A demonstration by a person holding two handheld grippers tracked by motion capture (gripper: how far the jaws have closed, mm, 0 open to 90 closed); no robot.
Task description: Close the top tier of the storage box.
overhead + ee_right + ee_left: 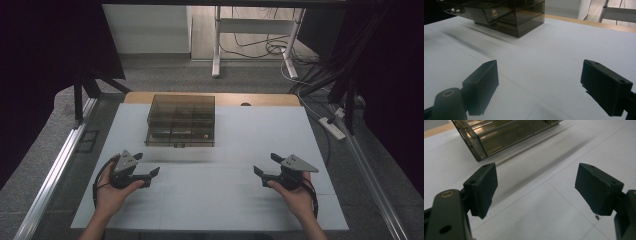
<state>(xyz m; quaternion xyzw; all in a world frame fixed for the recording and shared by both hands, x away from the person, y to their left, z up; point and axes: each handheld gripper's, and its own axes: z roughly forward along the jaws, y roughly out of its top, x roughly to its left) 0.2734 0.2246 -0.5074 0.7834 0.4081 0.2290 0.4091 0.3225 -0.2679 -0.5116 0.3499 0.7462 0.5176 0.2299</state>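
Left claw (148, 165) and right claw (264, 165): wide open, empty, near worktop (215, 200) front edge. Advised approaching compartment box (181, 120) level.

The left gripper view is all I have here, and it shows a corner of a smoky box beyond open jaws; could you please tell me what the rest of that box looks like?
Observer: In the high view the box is a transparent brown organiser, split into compartments, at the far middle of the white table.
Operator: Thank you. Is anything inside it?
Observer: A small bright item sits in a near right compartment; it is too small to identify.
Operator: And where is the other gripper, please?
Observer: The right gripper is held low over the table's near right, jaws apart, holding nothing, mirroring the left gripper.
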